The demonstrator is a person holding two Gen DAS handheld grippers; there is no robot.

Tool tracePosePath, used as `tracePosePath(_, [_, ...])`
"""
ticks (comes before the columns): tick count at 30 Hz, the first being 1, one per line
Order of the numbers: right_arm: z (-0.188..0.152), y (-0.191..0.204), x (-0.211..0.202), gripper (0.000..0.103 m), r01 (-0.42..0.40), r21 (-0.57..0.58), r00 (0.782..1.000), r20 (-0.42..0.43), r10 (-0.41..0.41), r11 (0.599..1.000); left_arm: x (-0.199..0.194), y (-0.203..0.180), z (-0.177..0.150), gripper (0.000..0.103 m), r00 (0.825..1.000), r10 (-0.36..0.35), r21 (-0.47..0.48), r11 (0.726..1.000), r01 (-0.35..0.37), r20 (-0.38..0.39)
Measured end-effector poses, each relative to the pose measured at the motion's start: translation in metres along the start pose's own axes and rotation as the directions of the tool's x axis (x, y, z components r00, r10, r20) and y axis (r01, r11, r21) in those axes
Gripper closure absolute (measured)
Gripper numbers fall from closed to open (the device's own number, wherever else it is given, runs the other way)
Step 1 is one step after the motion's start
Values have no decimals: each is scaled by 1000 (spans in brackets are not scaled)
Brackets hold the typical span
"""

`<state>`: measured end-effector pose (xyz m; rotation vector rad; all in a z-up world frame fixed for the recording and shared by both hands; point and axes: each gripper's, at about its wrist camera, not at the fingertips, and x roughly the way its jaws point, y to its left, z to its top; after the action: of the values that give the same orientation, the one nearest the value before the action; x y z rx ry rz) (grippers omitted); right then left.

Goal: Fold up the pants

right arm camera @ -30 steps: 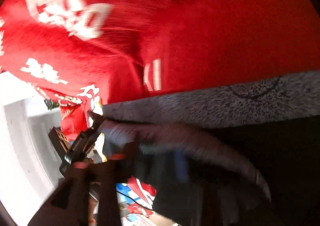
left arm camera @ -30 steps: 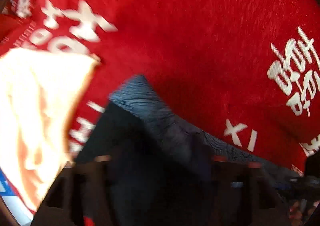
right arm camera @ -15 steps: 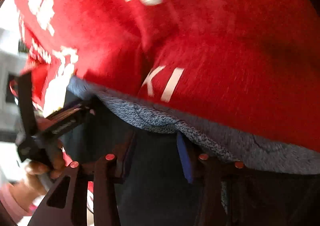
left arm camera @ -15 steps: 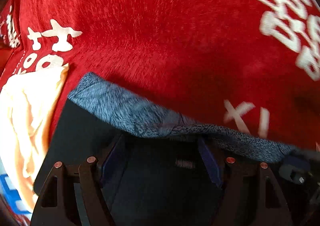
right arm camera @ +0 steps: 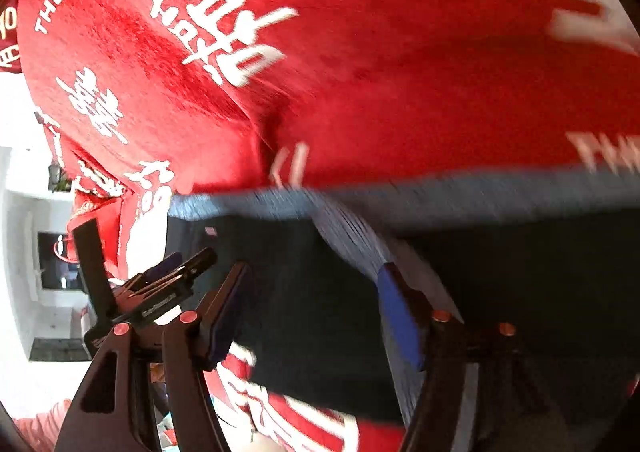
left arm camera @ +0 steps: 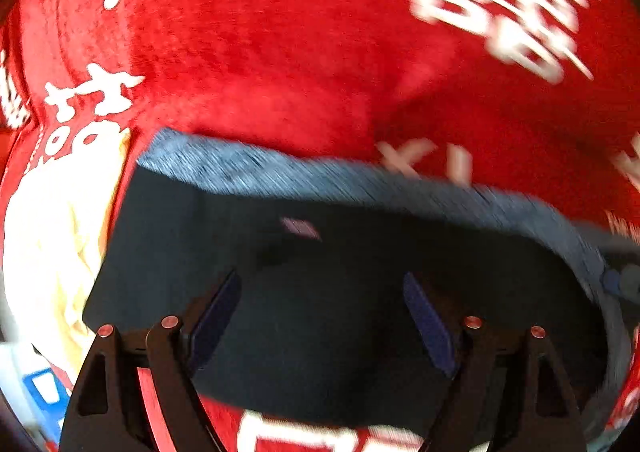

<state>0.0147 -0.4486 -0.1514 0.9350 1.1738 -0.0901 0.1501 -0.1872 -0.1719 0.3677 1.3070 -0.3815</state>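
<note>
Dark navy pants (left arm camera: pixel 320 272) lie folded on a red cloth, with a grey-blue band (left arm camera: pixel 320 176) along their far edge. My left gripper (left arm camera: pixel 322 316) hovers over the dark fabric. Its jaws are opening and the pads press on nothing. In the right wrist view the same pants (right arm camera: pixel 304 292) lie under my right gripper (right arm camera: pixel 314 304), whose jaws are also opening. A ridge of the grey band (right arm camera: pixel 352 240) runs up against the right finger (right arm camera: pixel 400 312), but nothing is pinched. The left gripper (right arm camera: pixel 148 248) shows at the left of this view.
The red cloth (left arm camera: pixel 280 52) with white lettering covers the whole surface. A cream garment (left arm camera: pixel 52 232) lies left of the pants. White furniture (right arm camera: pixel 24 252) stands beyond the cloth's left edge in the right wrist view.
Both grippers have let go of the grey band and spread wider. The pants' edge has dropped flat onto the cloth. The right gripper has lifted away and more of the red cloth shows.
</note>
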Motion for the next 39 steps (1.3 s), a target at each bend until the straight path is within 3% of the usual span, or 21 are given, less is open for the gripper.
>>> tracePosePath(7, [-73,-18,-42,34,121,38,991,60,-123,992,-31,-61,-60,19,996,-71,179,981,79,-52])
tracePosePath(12, [-132,-42,-69,34,221,106,969,91,-231,969,-45,-107,-100,19,989,-129,285,948,144,-73])
tracePosePath(22, [-264,-113,-111,34,298,377,922,124,-366,877,-67,-167,-152,19,961,-250,387,880,277,-117])
tracePosePath(25, [-287,-134,-117,34,270,426,925,134,-356,863,-71,-192,-164,19,955,-268,428,854,296,-125])
tracePosePath(30, [-306,-167,-115,34,256,471,930,118,-348,844,-59,-222,-171,19,950,-260,438,844,310,-171])
tracePosePath(34, [-321,-195,-117,34,132,524,961,141,-239,841,-42,-247,-181,19,948,-238,428,849,309,-211])
tracePosePath(39, [-325,-213,-117,35,-21,499,978,192,-87,866,-33,-267,-189,19,923,-280,364,857,364,-265])
